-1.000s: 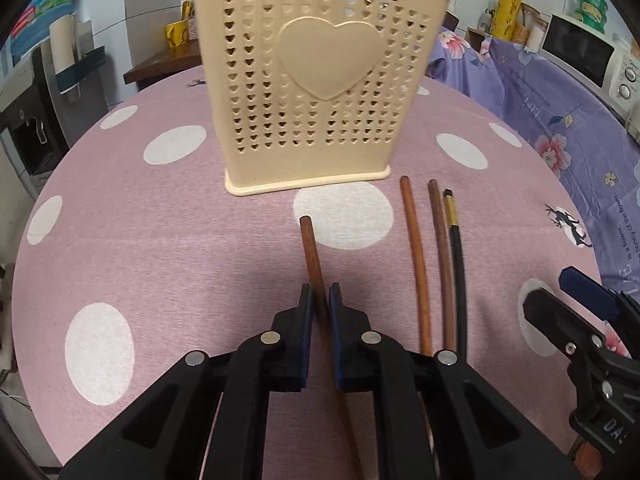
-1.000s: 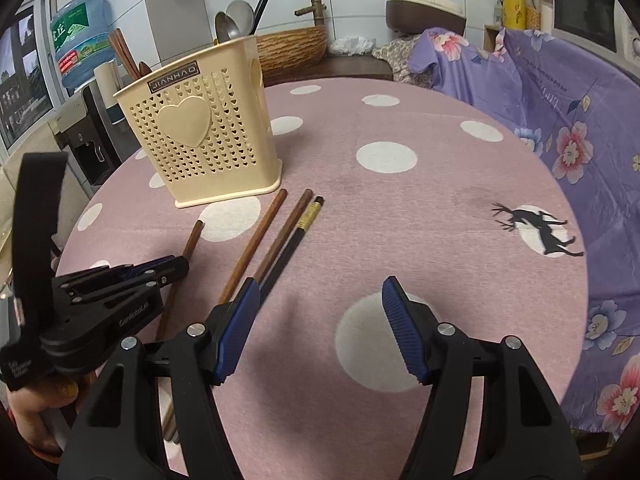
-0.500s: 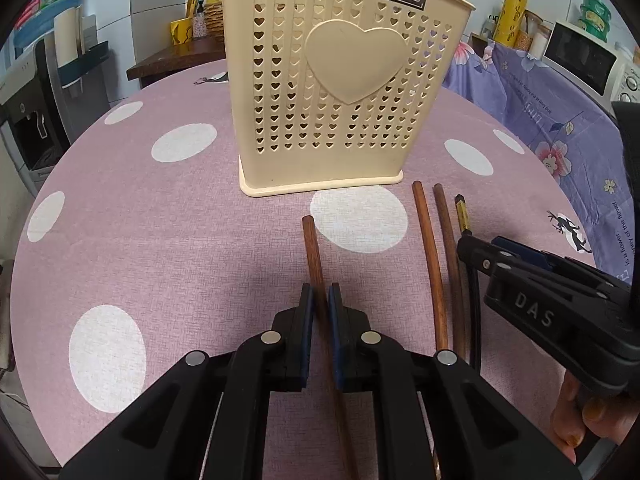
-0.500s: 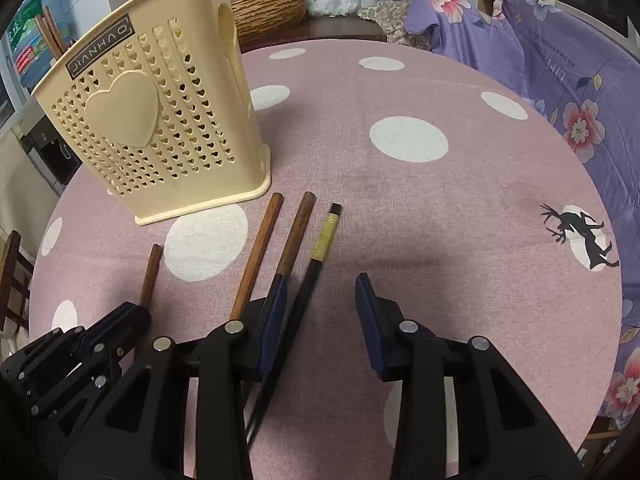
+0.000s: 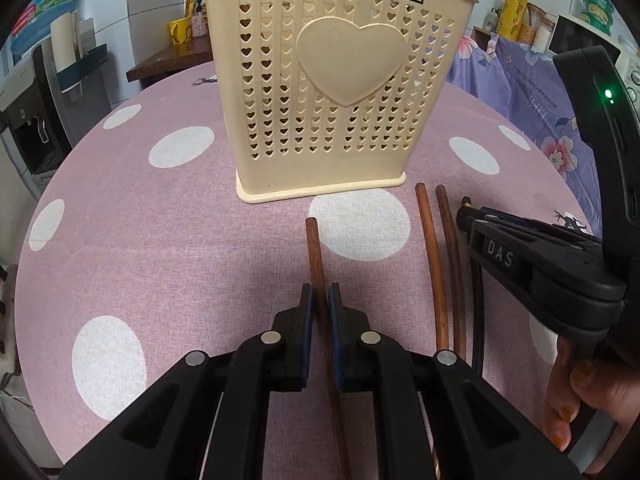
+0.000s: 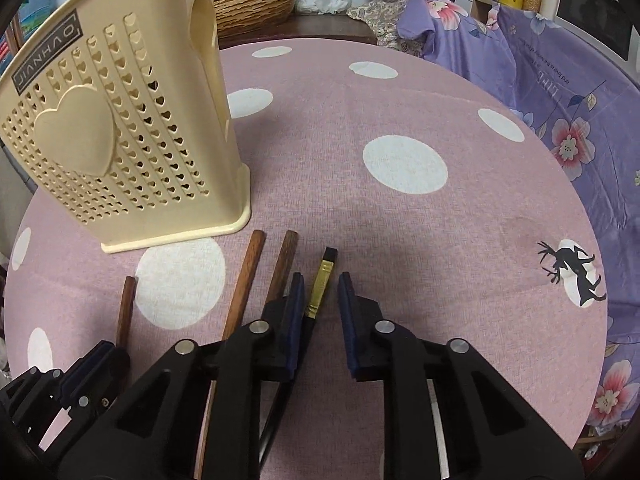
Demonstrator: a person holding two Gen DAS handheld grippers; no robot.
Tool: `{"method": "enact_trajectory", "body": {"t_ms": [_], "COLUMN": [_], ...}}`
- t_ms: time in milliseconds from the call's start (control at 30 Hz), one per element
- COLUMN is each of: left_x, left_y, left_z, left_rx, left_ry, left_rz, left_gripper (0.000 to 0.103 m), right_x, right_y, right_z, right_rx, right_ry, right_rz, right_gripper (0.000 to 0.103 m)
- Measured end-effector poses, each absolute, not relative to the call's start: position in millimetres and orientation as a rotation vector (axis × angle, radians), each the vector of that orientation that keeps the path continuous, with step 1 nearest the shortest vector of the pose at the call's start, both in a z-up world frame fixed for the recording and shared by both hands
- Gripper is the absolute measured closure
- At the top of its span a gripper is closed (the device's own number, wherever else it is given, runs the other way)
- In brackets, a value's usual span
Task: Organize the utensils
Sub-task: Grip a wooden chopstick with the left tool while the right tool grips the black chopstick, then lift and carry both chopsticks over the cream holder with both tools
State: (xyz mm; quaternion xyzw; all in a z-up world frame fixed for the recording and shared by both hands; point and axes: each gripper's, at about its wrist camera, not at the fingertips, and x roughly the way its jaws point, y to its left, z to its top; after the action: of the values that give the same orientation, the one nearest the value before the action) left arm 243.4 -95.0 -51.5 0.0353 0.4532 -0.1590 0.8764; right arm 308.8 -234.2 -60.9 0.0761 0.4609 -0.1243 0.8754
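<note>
A pink, white-dotted cloth covers the round bench [image 5: 120, 248], kitchen clutter beyond. Left wrist view: the cream utensil holder [image 5: 340, 92] stands at the far centre; the left hand-held gripper [image 5: 319, 312] is clamped on a brown chopstick [image 5: 313, 248] lying near it. Two more brown chopsticks [image 5: 430, 248] lie to the right, beside the right hand-held gripper [image 5: 466, 216]. Right wrist view: the right hand-held gripper [image 6: 320, 304] straddles a black, gold-banded chopstick [image 6: 320, 288], its jaws just closing, the left pad against the stick, the right pad apart. A clean lift likely needs both pads square on the stick before raising it toward the holder [image 6: 120, 132].
</note>
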Motion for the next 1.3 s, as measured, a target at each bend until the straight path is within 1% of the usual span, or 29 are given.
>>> {"method": "enact_trajectory", "body": {"t_ms": [100, 333, 567, 700, 1000, 1300], "left_x": [246.6, 248.0, 249.3, 247.6, 236.4, 220.4], "left_y": [-95.2, -95.9, -90.6, -85.5, -71.8, -57.5], "left_z": [-51.3, -51.7, -51.4, -43.6, -4.0, 55.2], "left_rx": [0.066, 0.061, 0.008, -0.019, -0.078, -0.131], "left_ry": [0.952, 0.953, 0.952, 0.924, 0.819, 0.663], "left_rz": [-0.325, -0.315, -0.313, -0.312, -0.334, -0.365], "left_gripper": [0.094, 0.095, 0.095, 0.095, 0.095, 0.095], "right_x": [309.1, 308.0, 304.9, 295.6, 261.3, 210.9], "right_y": [-233.2, -236.3, -243.0, -244.7, -246.0, -248.2], "right_z": [-61.4, -62.3, -59.1, -48.3, 4.5, 76.1], "right_rx": [0.158, 0.170, 0.227, 0.255, 0.291, 0.300], "right_ry": [0.954, 0.935, 0.920, 0.886, 0.751, 0.566], "right_rz": [-0.269, -0.263, -0.215, -0.170, -0.060, 0.062], "right_gripper": [0.091, 0.094, 0.095, 0.095, 0.095, 0.095]}}
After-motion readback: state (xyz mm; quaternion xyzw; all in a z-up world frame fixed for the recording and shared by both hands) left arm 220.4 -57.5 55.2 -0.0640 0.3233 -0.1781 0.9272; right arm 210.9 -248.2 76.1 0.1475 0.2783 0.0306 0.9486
